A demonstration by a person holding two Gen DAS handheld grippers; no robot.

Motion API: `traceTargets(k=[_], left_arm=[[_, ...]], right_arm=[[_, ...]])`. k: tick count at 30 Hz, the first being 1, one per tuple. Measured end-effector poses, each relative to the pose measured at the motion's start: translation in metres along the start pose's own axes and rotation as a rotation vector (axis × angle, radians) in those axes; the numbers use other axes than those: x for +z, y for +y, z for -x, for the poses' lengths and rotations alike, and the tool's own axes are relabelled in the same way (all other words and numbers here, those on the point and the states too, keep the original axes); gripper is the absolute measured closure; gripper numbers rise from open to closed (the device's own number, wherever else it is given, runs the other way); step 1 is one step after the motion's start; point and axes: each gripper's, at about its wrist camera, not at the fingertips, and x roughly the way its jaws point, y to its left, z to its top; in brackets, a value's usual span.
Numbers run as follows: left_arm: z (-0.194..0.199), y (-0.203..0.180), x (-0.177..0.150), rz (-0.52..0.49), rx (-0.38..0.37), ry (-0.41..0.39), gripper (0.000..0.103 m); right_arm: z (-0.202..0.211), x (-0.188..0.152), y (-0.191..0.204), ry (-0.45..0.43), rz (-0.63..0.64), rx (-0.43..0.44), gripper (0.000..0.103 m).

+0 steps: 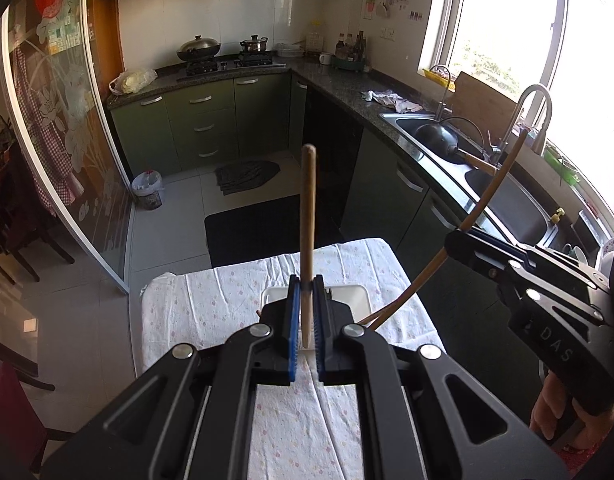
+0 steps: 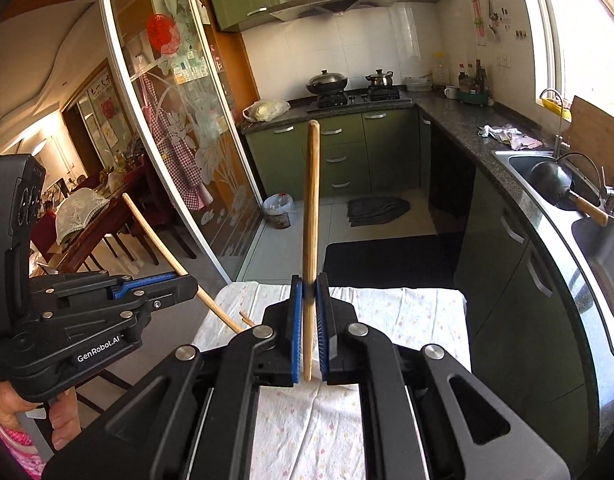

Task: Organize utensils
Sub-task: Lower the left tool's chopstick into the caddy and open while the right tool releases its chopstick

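Left gripper (image 1: pixel 305 280), black frame, blue ribbed pads: jaws pinched on thin pale wooden chopstick (image 1: pixel 307 216), stick upright, tip pointing to far kitchen.

Right gripper (image 2: pixel 309 280), same build: jaws clamped on second wooden chopstick (image 2: pixel 311 216), also upright.

Both held above small table under white floral cloth (image 1: pixel 211 304). White rectangular tray (image 1: pixel 357 294) on cloth at far end, just beyond left gripper. Person's hand (image 2: pixel 15 404) on left gripper's handle, near left.
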Motion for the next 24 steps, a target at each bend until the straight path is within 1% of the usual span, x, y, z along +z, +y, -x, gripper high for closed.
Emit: traceTargets(k=[5,11,16,24], left_arm=[[-0.017,-0.001,0.012,0.008,0.023,-0.011,0.097],[-0.038,-0.004,0.019,-0.002,0.036,-0.037,0.097],[-0.06,-0.006,0.013,-0.007,0.049,-0.004,0.097],[-0.094,-0.006,-0.009,-0.025,0.069,0.064,0.097]], right_arm=[[-0.018,0.009,-0.009,-0.02,-0.016,-0.029,0.096],[-0.053,0.003,-0.02,0.01,-0.024,-0.049,0.096],[-0.072,-0.009,-0.019,0.027,0.001,-0.076,0.096],[-0.096,-0.034,-0.013,0.017,0.036,-0.109,0.096]])
